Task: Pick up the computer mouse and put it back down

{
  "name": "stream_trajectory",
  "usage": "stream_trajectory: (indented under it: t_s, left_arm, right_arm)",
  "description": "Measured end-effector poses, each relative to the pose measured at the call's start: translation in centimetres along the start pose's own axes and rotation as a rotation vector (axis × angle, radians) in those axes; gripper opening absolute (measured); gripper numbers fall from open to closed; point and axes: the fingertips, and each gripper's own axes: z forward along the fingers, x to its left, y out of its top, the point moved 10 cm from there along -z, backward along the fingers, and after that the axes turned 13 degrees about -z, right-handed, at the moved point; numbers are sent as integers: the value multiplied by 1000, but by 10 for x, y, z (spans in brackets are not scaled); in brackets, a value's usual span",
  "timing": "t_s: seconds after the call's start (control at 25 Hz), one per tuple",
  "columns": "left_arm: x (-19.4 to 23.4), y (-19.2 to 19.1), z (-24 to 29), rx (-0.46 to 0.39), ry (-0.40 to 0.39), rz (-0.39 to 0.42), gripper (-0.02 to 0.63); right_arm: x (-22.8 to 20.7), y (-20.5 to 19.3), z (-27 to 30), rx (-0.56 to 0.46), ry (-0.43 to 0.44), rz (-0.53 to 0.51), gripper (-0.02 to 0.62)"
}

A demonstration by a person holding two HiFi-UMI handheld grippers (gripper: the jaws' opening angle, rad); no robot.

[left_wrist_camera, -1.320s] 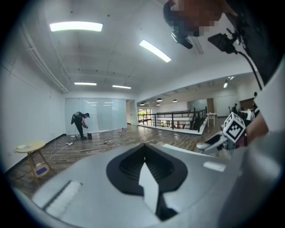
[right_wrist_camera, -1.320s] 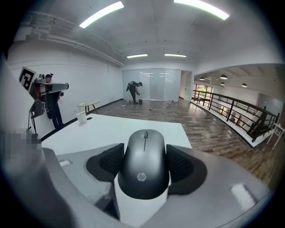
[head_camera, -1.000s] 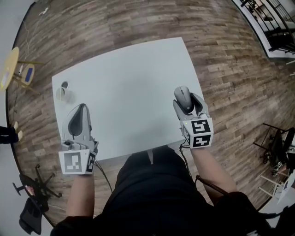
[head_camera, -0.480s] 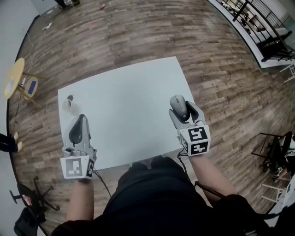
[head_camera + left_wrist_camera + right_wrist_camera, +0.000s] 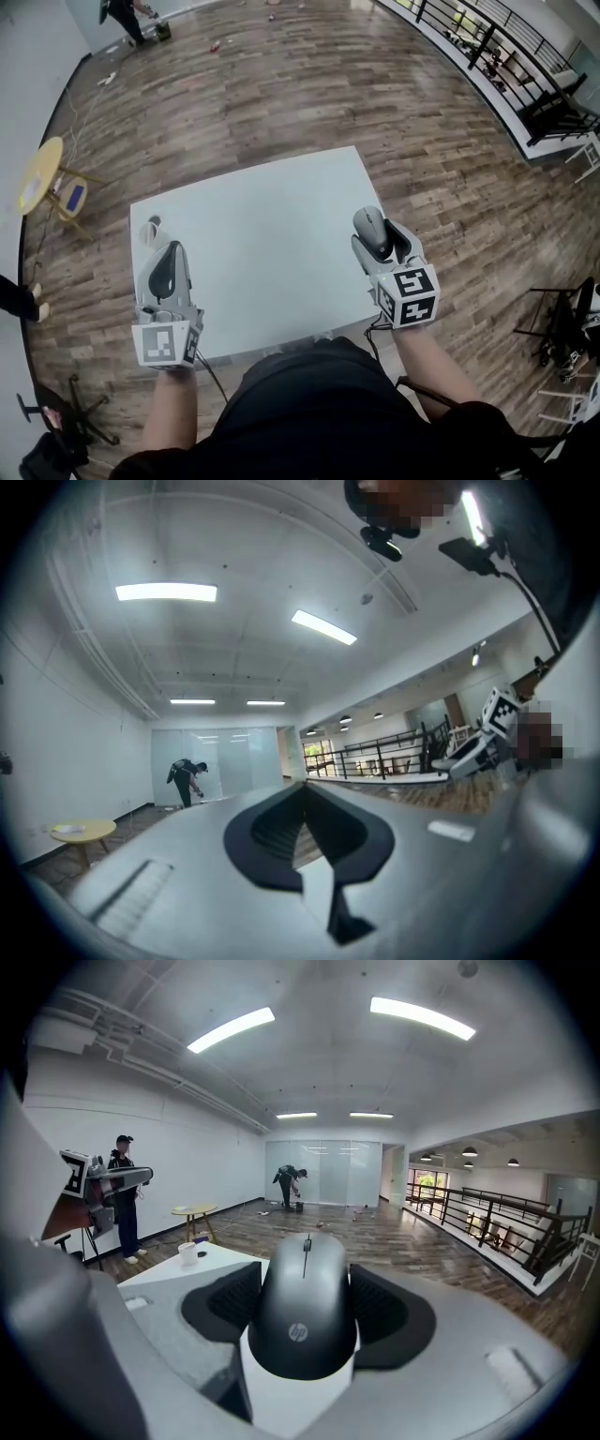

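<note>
Holding: right gripper [image 5: 380, 236] clamps HP mouse [image 5: 303, 1321], apparently clear of worktop [image 5: 262, 244] | done: pickup | pending: set-down | left gripper [image 5: 167, 255] closed, empty

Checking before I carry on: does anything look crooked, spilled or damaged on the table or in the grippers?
Nothing stands out. The computer mouse sits straight between the fingers of the right gripper, the left gripper is empty, and the white cup stands upright on the table, nothing spilled.
</note>
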Motion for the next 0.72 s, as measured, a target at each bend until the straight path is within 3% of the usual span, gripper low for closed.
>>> stream_trajectory:
  t_s: [0.72]
  left_arm:
    - [-10, 7, -3, -17, 10, -5, 3]
  right_arm:
    - [-4, 5, 0, -37, 12, 43, 296]
